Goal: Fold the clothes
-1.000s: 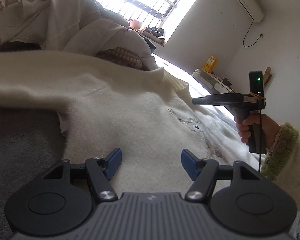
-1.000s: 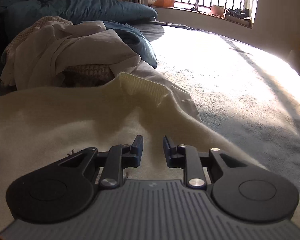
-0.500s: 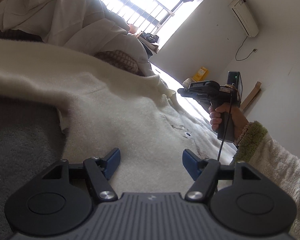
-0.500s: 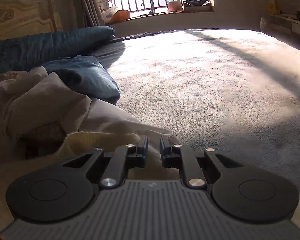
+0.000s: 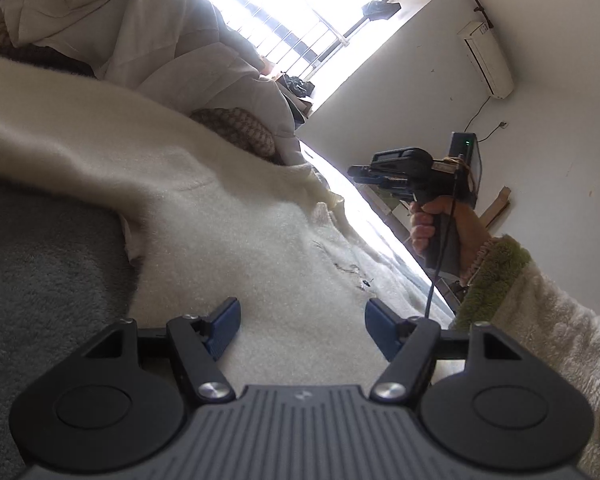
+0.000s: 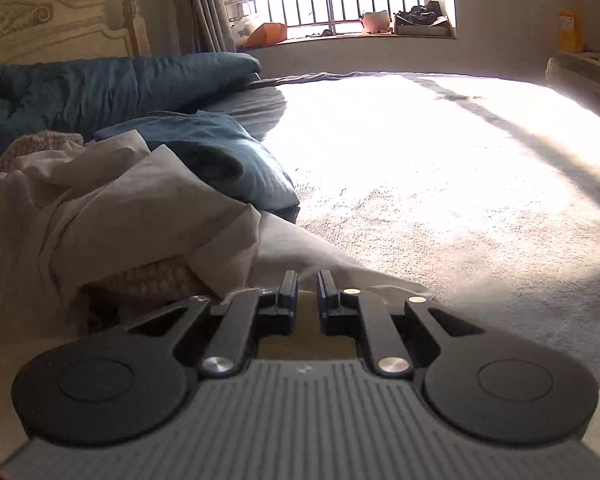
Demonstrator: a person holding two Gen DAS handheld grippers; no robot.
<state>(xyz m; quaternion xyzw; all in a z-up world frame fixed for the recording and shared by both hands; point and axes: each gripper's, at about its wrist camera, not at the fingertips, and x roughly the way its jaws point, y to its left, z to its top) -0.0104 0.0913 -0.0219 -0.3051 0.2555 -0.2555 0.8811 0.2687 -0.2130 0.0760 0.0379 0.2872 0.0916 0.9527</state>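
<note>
Cream sweater point(image 5: 228, 216), centre: fluffy, matt knit. Grey bed cover point(image 5: 40, 264), lower left: short-pile, rough cloth. White sheets point(image 6: 112, 216), left: smooth, creased cotton-like fabric. Blue duvet point(image 6: 100, 80), upper left: soft, crinkled. Headboard point(image 6: 40, 24): carved painted wood.

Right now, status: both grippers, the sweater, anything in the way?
Left gripper open above cream sweater, nothing gripped. Right gripper jaws closing, nearly shut, over the sweater's edge; grip not confirmed. Heap of unfolded clothes crowds the far side.
</note>
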